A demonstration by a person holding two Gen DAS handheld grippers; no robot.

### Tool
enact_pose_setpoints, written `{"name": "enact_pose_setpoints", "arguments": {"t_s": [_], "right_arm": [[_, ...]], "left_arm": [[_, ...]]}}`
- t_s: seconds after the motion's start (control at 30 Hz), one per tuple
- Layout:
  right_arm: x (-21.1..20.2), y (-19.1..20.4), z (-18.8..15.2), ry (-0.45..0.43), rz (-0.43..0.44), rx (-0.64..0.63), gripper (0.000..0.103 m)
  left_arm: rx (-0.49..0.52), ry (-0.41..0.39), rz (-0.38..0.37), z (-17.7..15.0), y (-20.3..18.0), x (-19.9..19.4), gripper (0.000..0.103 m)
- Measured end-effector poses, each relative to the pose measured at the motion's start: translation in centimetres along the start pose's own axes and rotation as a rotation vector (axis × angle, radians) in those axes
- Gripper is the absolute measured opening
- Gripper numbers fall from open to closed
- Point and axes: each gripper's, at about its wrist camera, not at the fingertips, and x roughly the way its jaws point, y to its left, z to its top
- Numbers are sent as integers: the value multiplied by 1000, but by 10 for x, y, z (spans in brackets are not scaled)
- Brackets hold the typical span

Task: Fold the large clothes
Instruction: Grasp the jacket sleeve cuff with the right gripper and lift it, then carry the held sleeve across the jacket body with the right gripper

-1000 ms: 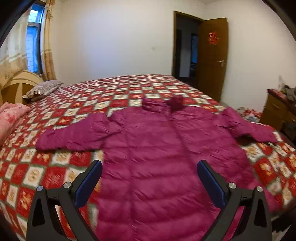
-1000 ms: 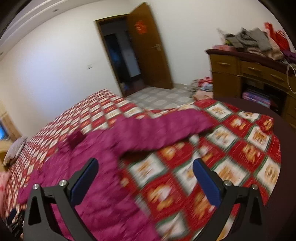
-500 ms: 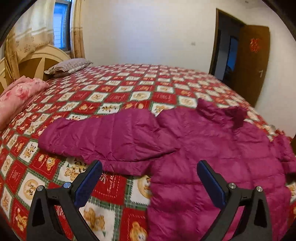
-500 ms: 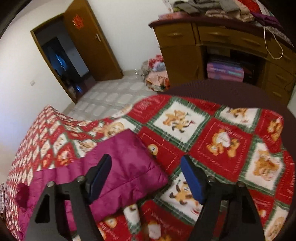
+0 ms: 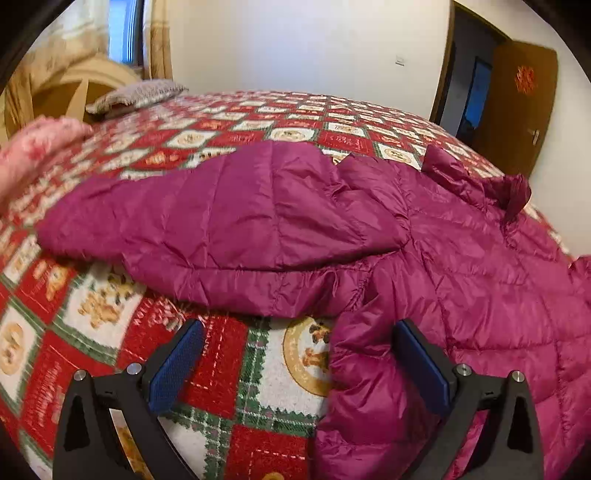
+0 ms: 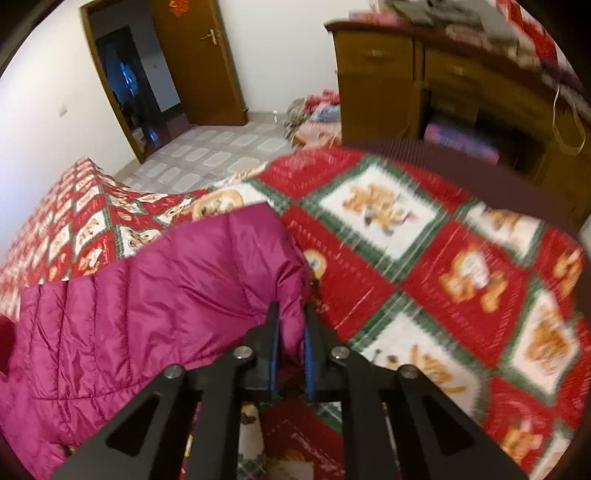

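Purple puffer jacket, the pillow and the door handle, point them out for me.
purple puffer jacket (image 5: 480, 266): left wrist view, quilted body.
pillow (image 5: 140, 94): left wrist view, top face, by headboard.
door handle (image 6: 211, 36): right wrist view, lever.

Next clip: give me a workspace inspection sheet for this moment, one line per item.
Surface: bed under a red patchwork quilt.
Job's things: magenta puffer jacket spread flat, sleeves out.
Clutter: pillow and pink bedding at the headboard end.
Grippers: left gripper open, straddling the jacket's side edge; right gripper has just closed, shut on the sleeve cuff.
Cables: nothing seen.
Surroundings: wooden dresser piled with clothes, clothes heap on the floor, open door.
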Motion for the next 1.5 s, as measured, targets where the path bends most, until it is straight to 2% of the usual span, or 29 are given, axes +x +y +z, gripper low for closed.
{"name": "enact_pose_setpoints", "arguments": {"t_s": [0.13,0.27,0.37,0.53,0.6,0.8,0.9,1.03,1.3,1.4,1.43,1.5], "right_arm": [[-54,25,11,-150,-5,-86,12],[-108,67,13,-227,77,-193,12],[-154,125,-1,-269,197,-311,12],[-189,216,-48,-263,388,-490,12],[-196,257,-78,-227,479,-561,12],[-188,337,-151,-105,681,-643,12],[-181,370,-182,-36,755,-665,12],[-161,413,-213,46,807,-695,12],[-131,425,-248,220,926,-699,13],[-128,426,-251,287,960,-688,30],[-130,423,-250,301,976,-682,40],[-141,414,-241,295,1025,-657,42]], "left_arm": [[-10,-7,-13,-2,2,0,102],[2,-10,-1,-3,0,1,102],[-11,-17,-19,-4,2,0,102],[-34,-32,-52,-5,8,-2,102],[-37,-35,-58,-5,9,-3,102],[-45,-42,-72,-5,11,-4,102],[-51,-47,-81,-5,12,-4,102],[-54,-51,-91,-6,15,-5,102],[-52,-56,-94,-7,15,-5,102],[-51,-59,-95,-8,15,-5,102],[-50,-58,-94,-8,15,-5,102],[-48,-57,-92,-8,15,-5,102]]}}
